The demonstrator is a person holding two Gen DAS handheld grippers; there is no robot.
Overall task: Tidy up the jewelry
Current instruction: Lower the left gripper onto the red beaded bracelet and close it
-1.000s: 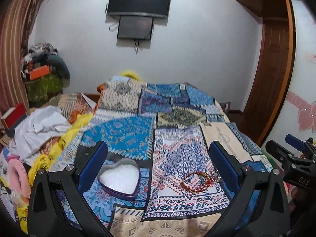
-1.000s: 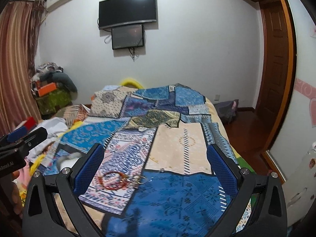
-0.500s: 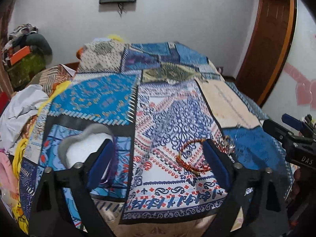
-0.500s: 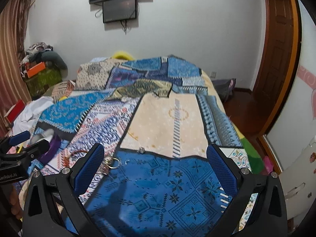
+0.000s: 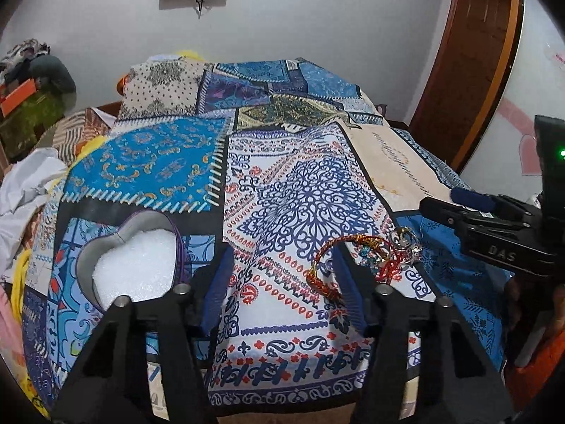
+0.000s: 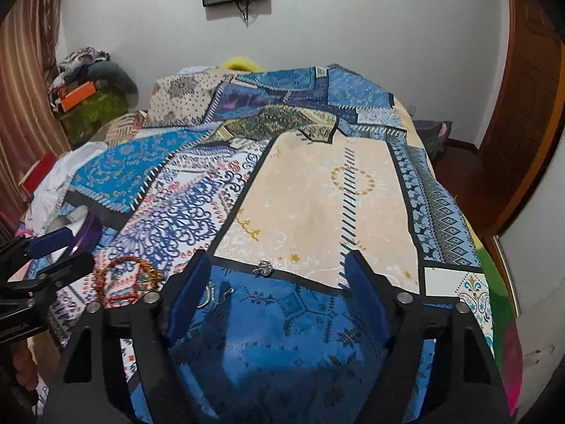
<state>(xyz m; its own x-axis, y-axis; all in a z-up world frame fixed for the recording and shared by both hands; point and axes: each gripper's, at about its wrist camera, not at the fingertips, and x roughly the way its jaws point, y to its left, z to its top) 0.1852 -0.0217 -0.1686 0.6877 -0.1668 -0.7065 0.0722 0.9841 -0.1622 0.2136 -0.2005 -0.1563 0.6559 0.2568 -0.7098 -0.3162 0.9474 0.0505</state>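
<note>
A red-and-gold twisted bangle (image 5: 328,265) lies flat on the patterned bedspread, in a small heap with a silver ring (image 5: 400,236) and beaded trinkets. Well to its left sits an open purple heart-shaped tin box (image 5: 130,258), lined with white foam. A small silver earring (image 6: 265,268) lies apart, on a dark seam between patches.

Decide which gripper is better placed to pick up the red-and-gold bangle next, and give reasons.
Left. The left gripper is open with the bangle by its right finger, and the heart-shaped box alongside. The right gripper faces a small ring.
</note>
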